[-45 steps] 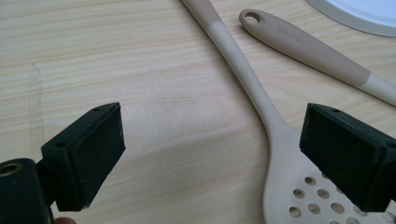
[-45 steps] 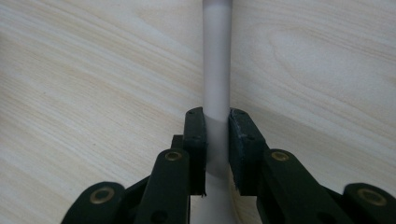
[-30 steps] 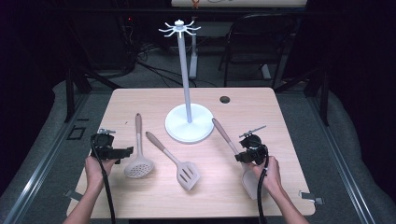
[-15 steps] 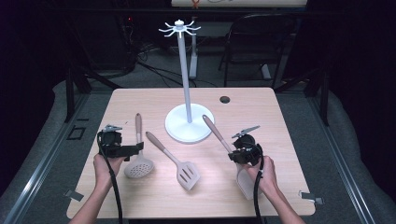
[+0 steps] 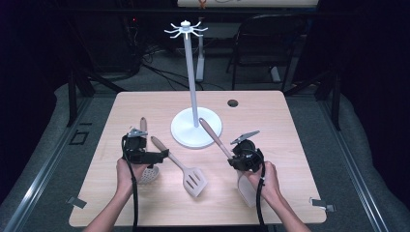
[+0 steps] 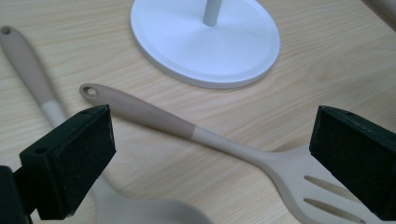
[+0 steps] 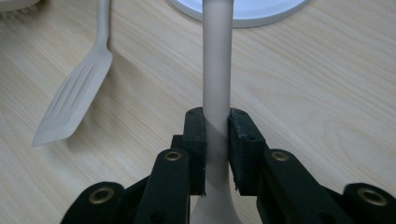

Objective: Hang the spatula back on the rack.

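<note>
Three pale kitchen utensils with tan handles are on the wooden table [image 5: 290, 121]. My right gripper [image 5: 238, 157] [image 7: 217, 144] is shut on the handle of a solid spatula [image 5: 212, 135] [image 7: 217, 70]. That handle points at the white hook stand [image 5: 192, 87], and its blade [image 5: 245, 189] is near the hand. My left gripper [image 5: 151, 154] [image 6: 210, 154] stands open just above a slotted spatula [image 5: 181, 166] [image 6: 154, 116], its jaws either side of the handle. A skimmer [image 5: 143, 124] [image 6: 28, 65] lies partly under the left gripper.
The stand's round white base [image 5: 183, 135] [image 6: 205, 39] [image 7: 243, 11] sits mid-table between the grippers, its pole rising to a ring of hooks [image 5: 185, 30]. A small dark hole [image 5: 233, 103] marks the far right of the table. A chair [image 5: 270, 38] stands beyond.
Both grippers have moved inward. The left one has shifted right, over the skimmer toward the slotted spatula. The right one has carried the solid spatula left, its handle now nearer the stand.
</note>
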The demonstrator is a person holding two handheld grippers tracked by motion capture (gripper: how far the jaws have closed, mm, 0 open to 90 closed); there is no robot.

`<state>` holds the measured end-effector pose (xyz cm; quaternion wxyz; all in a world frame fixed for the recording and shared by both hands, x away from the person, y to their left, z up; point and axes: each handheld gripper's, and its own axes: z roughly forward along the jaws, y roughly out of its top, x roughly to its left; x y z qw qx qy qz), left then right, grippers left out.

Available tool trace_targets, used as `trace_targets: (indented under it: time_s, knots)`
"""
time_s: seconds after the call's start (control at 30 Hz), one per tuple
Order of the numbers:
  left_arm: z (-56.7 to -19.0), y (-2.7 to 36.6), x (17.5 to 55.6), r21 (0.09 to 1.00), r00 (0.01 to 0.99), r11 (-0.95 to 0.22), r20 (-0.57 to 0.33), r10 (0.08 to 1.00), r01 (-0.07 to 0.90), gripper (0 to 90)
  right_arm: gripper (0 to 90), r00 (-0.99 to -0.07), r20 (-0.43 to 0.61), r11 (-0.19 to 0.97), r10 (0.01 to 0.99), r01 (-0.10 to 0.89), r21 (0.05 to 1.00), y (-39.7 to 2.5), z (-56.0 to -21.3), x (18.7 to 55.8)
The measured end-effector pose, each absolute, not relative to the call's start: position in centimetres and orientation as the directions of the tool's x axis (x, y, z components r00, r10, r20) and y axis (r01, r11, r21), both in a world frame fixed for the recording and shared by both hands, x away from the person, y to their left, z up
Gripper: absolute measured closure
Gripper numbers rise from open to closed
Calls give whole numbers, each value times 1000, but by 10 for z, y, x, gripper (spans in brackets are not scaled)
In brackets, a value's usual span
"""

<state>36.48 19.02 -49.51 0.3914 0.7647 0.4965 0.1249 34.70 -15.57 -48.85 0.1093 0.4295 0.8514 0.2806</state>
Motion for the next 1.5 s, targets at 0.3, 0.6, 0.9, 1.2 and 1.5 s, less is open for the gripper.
trace_targets:
  time_s: [0.3, 0.6, 0.9, 1.2, 1.5]
  knots:
    - [-496, 171, 366, 721, 511, -214, -221, 830, 659, 0, 786, -632, 32, 506, 774, 648, 570, -142, -490, 348]
    - [-497, 149, 367, 723, 554, -228, -249, 795, 652, 0, 786, -649, 25, 516, 761, 627, 584, -130, -487, 346]
    - [-498, 125, 369, 720, 596, -247, -278, 754, 649, 0, 786, -659, 12, 523, 752, 608, 597, -127, -487, 346]
    - [-498, 116, 370, 729, 616, -238, -305, 726, 641, 28, 786, -671, -5, 540, 742, 593, 597, -121, -483, 346]
    - [-498, 106, 372, 737, 633, -229, -328, 701, 636, 68, 786, -694, -17, 563, 720, 569, 600, -106, -484, 346]
